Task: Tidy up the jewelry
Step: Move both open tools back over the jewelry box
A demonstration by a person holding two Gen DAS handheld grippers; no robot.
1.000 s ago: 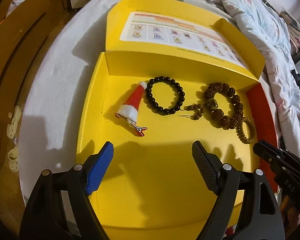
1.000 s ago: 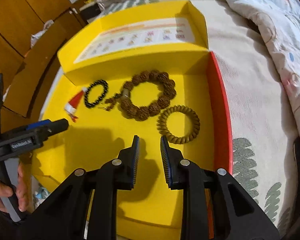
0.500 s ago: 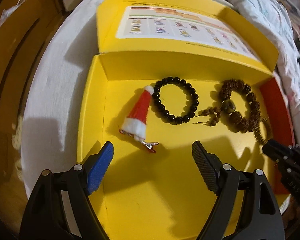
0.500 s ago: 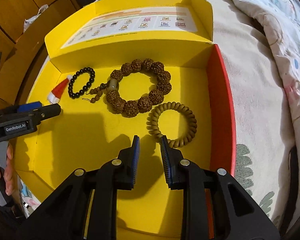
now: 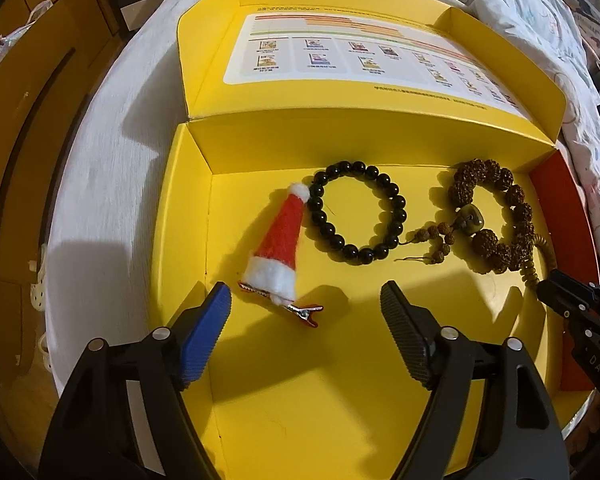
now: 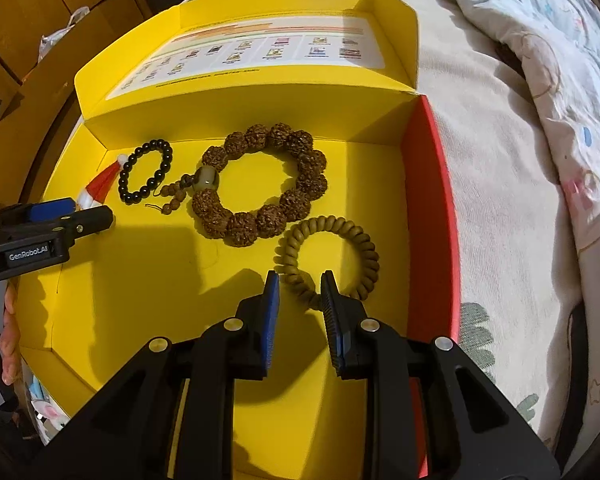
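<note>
An open yellow box [image 5: 340,400] holds a red Santa-hat hair clip [image 5: 278,248], a black bead bracelet [image 5: 318,204], a knobbly brown bead bracelet [image 6: 240,224] and a tan coil bracelet [image 6: 364,240]. My left gripper [image 5: 304,304] points down at the clip. Its jaws are closing, with the clip's metal end between the fingertips and no pad touching it. My right gripper [image 6: 300,292] has its jaws a narrow gap apart, straddling the near edge of the tan bracelet. I see no pad pressing on it.
The box lies on a bed with a pale sheet [image 6: 500,200]; its printed lid [image 5: 212,80] folds back and its right wall [image 6: 432,200] is red. A quilt [image 5: 540,20] lies at the right, wooden cabinets [image 5: 40,60] at the left. A hand [image 6: 10,340] holds the left gripper's handle.
The left gripper has come down over the hat clip, which now lies between its fingertips, and its jaws have narrowed slightly. The right gripper has come forward until its fingers straddle the tan bracelet's near edge.
</note>
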